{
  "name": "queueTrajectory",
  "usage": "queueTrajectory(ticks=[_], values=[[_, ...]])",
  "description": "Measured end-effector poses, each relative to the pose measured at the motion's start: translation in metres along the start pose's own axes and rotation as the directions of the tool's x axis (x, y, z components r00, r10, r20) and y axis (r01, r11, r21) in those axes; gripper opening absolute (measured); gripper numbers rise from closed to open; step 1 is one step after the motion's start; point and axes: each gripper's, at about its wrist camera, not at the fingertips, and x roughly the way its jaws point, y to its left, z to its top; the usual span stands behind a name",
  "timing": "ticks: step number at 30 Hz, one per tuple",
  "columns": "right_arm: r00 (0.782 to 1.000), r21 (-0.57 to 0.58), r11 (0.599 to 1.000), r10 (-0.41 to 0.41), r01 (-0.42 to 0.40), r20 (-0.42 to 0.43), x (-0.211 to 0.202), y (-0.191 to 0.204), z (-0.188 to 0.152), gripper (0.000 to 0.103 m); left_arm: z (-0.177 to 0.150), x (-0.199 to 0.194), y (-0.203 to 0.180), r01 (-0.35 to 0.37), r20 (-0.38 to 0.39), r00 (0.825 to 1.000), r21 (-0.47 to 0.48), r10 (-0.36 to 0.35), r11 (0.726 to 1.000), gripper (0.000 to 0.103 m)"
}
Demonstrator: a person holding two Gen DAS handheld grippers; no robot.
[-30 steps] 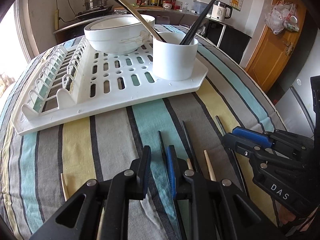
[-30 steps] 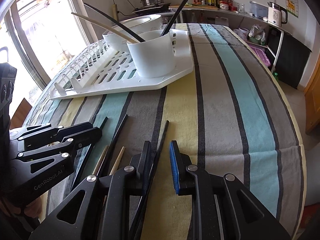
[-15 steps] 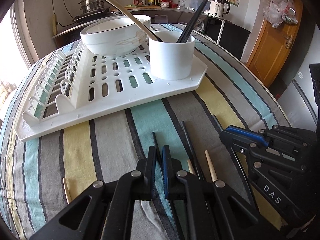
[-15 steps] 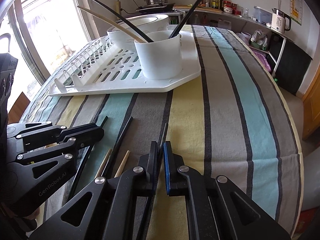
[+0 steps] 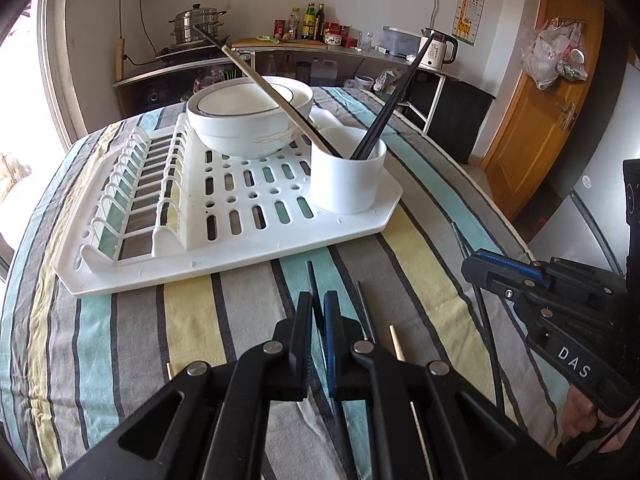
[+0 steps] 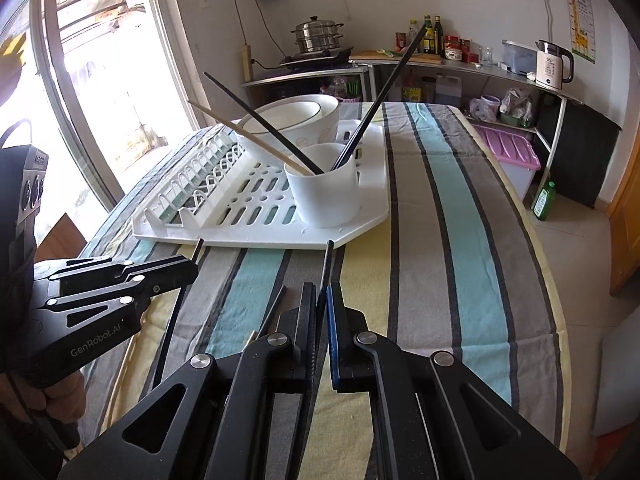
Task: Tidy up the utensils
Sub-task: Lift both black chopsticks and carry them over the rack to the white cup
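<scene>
We find our left gripper [image 5: 318,312] closed to a narrow gap on a black chopstick [image 5: 311,280], and our right gripper [image 6: 321,304] likewise pinching a second black chopstick [image 6: 327,264]; both sticks point forward toward the white drying rack [image 5: 224,256]. More chopsticks, black [image 5: 366,312] and wooden [image 5: 396,344], lie on the striped tablecloth [image 5: 188,308] between the two grippers. The white cup [image 5: 347,176] stands at the near corner of the rack and already holds several chopsticks; a bowl [image 5: 248,120] sits behind it. We judge the risks as follows: each stick appears held near one end, so it may pivot or slip in the jaws when lifted, and the leaning sticks in the cup may deflect an incoming tip or tip the cup.
</scene>
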Motion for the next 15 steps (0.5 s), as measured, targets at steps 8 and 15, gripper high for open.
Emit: queueTrajectory(ticks=[8,15], values=[[0.991,-0.004,1.0,0.016,-0.016,0.13,-0.048,0.004,0.017,0.004,0.016,-0.056,0.002,0.02,0.126,0.992,0.002,-0.02,1.0,0.005],[0.978,-0.025,1.0,0.023,-0.019,0.207,-0.077,0.01,0.023,0.004,0.022,-0.096,0.001,0.03,0.212,0.977,0.004,-0.03,1.0,0.005]])
